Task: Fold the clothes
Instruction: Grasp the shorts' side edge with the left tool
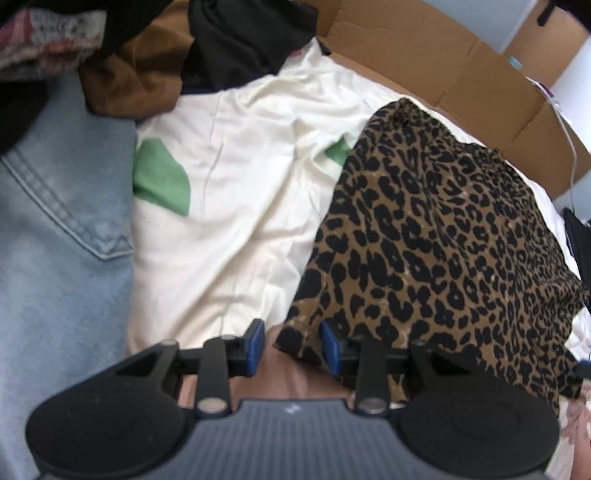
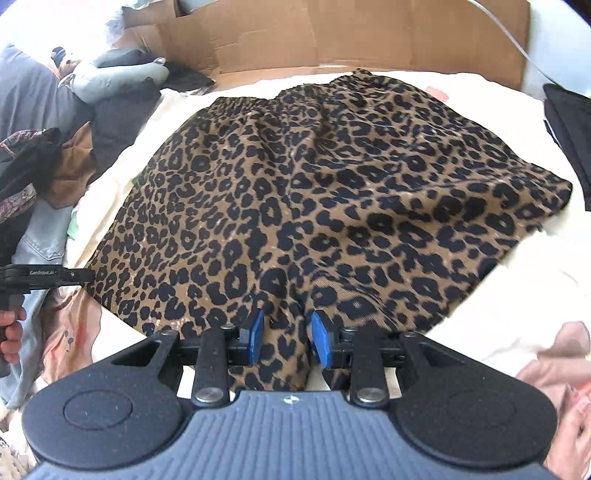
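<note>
A leopard-print garment (image 2: 314, 206) lies spread on a cream sheet (image 2: 535, 288), its gathered waistband at the far end. In the left wrist view it (image 1: 443, 236) fills the right half. My left gripper (image 1: 291, 343) is open, its blue pads (image 1: 256, 345) on either side of the garment's near left corner. It also shows in the right wrist view (image 2: 79, 277) at the garment's left edge. My right gripper (image 2: 286, 338) is open, with the garment's near hem between its blue pads (image 2: 320, 338), not pinched.
A pile of clothes lies to the left: light blue jeans (image 1: 62, 236), a brown garment (image 1: 140, 74), a black one (image 1: 243, 40). A cream cloth with green patches (image 1: 229, 177) lies under the leopard garment. Flattened cardboard (image 2: 332, 33) stands behind. A dark item (image 2: 569, 140) lies at right.
</note>
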Demonstrator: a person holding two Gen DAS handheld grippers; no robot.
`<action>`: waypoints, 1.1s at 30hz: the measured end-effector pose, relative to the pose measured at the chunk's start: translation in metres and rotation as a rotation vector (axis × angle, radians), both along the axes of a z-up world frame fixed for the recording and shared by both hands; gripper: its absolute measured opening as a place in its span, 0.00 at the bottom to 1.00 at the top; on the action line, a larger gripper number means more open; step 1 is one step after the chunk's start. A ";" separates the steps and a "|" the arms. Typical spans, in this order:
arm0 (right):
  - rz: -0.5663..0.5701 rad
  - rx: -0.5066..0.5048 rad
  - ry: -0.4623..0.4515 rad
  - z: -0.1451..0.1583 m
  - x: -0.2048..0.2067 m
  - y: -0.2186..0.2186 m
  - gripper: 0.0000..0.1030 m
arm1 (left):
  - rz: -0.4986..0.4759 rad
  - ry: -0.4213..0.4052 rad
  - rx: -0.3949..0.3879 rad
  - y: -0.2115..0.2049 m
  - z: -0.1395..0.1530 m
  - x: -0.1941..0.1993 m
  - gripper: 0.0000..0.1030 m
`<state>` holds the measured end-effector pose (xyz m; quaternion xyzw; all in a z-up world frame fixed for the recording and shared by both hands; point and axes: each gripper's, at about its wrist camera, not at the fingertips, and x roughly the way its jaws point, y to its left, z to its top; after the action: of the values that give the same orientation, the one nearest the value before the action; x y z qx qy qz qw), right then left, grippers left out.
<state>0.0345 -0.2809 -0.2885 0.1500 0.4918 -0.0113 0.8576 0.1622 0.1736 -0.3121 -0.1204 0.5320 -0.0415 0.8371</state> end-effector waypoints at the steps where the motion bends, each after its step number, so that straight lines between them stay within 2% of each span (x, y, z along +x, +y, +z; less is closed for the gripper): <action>1: -0.008 -0.008 0.000 0.001 -0.002 0.000 0.35 | 0.000 0.009 -0.003 -0.001 -0.003 0.002 0.48; 3: -0.030 -0.011 -0.004 0.004 -0.007 -0.002 0.35 | 0.000 0.027 -0.002 -0.002 -0.008 0.006 0.53; 9: -0.079 -0.002 -0.012 0.006 -0.015 -0.005 0.35 | -0.037 0.031 0.034 -0.010 -0.011 0.011 0.53; 11: -0.086 -0.005 -0.010 0.006 -0.016 -0.005 0.35 | -0.038 0.037 0.041 -0.008 -0.010 0.012 0.47; 13: -0.094 -0.008 -0.009 0.006 -0.017 -0.005 0.35 | -0.035 0.040 0.034 -0.006 -0.008 0.013 0.37; 14: -0.096 -0.008 -0.011 0.007 -0.017 -0.006 0.35 | -0.038 0.040 0.024 -0.005 -0.007 0.013 0.34; 16: -0.100 -0.009 -0.012 0.008 -0.018 -0.006 0.35 | -0.051 0.031 0.007 -0.003 -0.003 0.012 0.22; 19: -0.104 -0.008 -0.013 0.008 -0.018 -0.006 0.35 | -0.067 0.023 -0.017 0.000 0.001 0.010 0.15; 21: -0.104 -0.008 -0.012 0.008 -0.019 -0.005 0.35 | -0.060 0.029 -0.032 0.003 0.002 0.010 0.15; 30: -0.088 -0.014 -0.008 0.007 -0.019 0.000 0.35 | 0.044 0.024 -0.188 0.026 -0.001 0.007 0.17; 33: -0.082 -0.013 -0.005 0.006 -0.019 0.003 0.35 | 0.085 0.029 -0.264 0.035 -0.005 0.004 0.17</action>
<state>0.0152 -0.2784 -0.2829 0.1644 0.4829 -0.0492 0.8587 0.1666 0.2082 -0.3170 -0.2525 0.5285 -0.0738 0.8072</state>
